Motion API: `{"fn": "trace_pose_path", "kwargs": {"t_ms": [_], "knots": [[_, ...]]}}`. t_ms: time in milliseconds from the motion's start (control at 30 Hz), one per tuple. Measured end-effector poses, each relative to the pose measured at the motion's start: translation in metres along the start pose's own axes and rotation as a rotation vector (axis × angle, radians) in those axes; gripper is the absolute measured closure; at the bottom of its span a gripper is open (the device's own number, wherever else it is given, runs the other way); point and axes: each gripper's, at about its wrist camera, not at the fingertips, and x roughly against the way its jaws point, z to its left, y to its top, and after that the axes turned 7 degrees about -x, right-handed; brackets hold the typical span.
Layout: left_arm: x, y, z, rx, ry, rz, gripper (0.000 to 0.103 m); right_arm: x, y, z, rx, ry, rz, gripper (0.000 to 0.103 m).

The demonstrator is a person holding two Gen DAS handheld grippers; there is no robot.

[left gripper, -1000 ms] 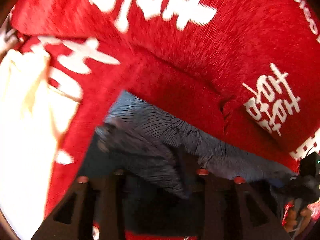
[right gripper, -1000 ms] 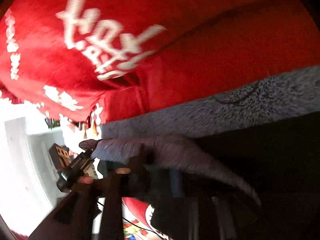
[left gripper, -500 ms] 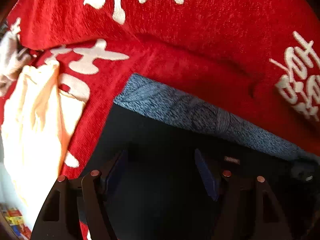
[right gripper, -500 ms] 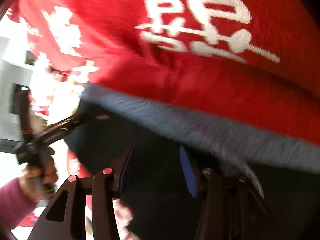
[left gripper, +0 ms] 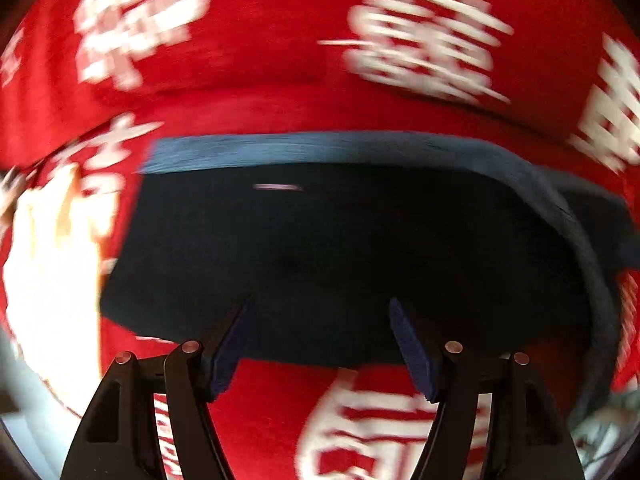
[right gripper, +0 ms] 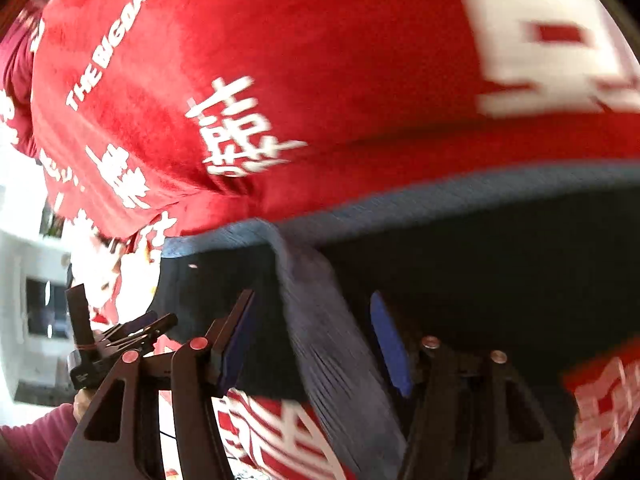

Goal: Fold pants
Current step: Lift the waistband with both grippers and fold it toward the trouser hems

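Note:
Dark navy pants (left gripper: 340, 232) lie flat on a red blanket, their blue-grey waistband (left gripper: 320, 148) along the far edge. My left gripper (left gripper: 320, 304) hovers over the near edge of the pants, open, with nothing pinched between its blue pads. In the right wrist view the pants (right gripper: 500, 264) fill the right side. A folded blue-grey strip of the waistband (right gripper: 320, 340) runs between the fingers of my right gripper (right gripper: 312, 294), whose jaws are opening; the pads stand clear of the strip. The left gripper (right gripper: 132, 328) also shows at the lower left, held by a hand in a pink sleeve (right gripper: 36, 440).
The red blanket (left gripper: 280, 80) with white characters covers the whole surface, and in the right wrist view the blanket (right gripper: 320, 60) drops off at the left. A cream cloth (left gripper: 48, 280) lies left of the pants. White furniture (right gripper: 24, 280) stands beyond the blanket's left edge.
The left gripper let go of the bunched grey-blue fabric, opened and drew back; the pants now lie flat. The right gripper swung across the pants, and the waistband strip now lies between its jaws.

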Motion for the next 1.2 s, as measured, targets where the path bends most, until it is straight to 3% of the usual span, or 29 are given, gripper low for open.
{"fn": "trace_pose_path", "kwargs": {"t_ms": [167,300,400,567,700,833,867,900,933,967,1033,1200], "knots": [[0.006,-0.001,-0.096,-0.193,-0.205,-0.03,0.033,0.055,-0.078,-0.069,-0.192,-0.05,-0.058,0.041],[0.009,-0.006,-0.161,-0.266,-0.365,-0.034,0.033,0.085,-0.158,-0.119,-0.351,-0.077,-0.094,0.04],[0.007,-0.011,-0.2,-0.297,-0.417,-0.008,0.033,0.099,-0.204,-0.152,-0.454,-0.09,-0.125,0.04],[-0.014,-0.016,-0.213,-0.281,-0.462,0.039,0.033,0.085,-0.257,-0.201,-0.624,-0.031,-0.109,0.04],[-0.027,-0.026,-0.232,-0.286,-0.456,0.071,0.033,0.067,-0.269,-0.218,-0.653,0.046,-0.09,0.04],[-0.034,-0.029,-0.24,-0.281,-0.462,0.084,0.033,0.052,-0.266,-0.233,-0.676,0.205,-0.076,0.041],[-0.035,-0.029,-0.242,-0.272,-0.462,0.088,0.033,0.049,-0.265,-0.237,-0.684,0.246,-0.068,0.045],[-0.037,-0.03,-0.243,-0.259,-0.467,0.099,0.035,0.048,-0.265,-0.239,-0.695,0.271,-0.055,0.067],[-0.038,-0.031,-0.243,-0.248,-0.477,0.105,0.052,0.049,-0.265,-0.241,-0.713,0.311,-0.044,0.085],[-0.038,-0.031,-0.245,-0.251,-0.496,0.117,0.076,0.054,-0.263,-0.24,-0.715,0.333,-0.048,0.086],[-0.034,-0.029,-0.25,-0.258,-0.494,0.125,0.078,0.07,-0.252,-0.229,-0.658,0.337,-0.055,0.088],[0.002,-0.001,-0.263,-0.254,-0.503,0.051,0.078,0.122,-0.196,-0.208,-0.542,0.384,-0.105,0.088]]}}
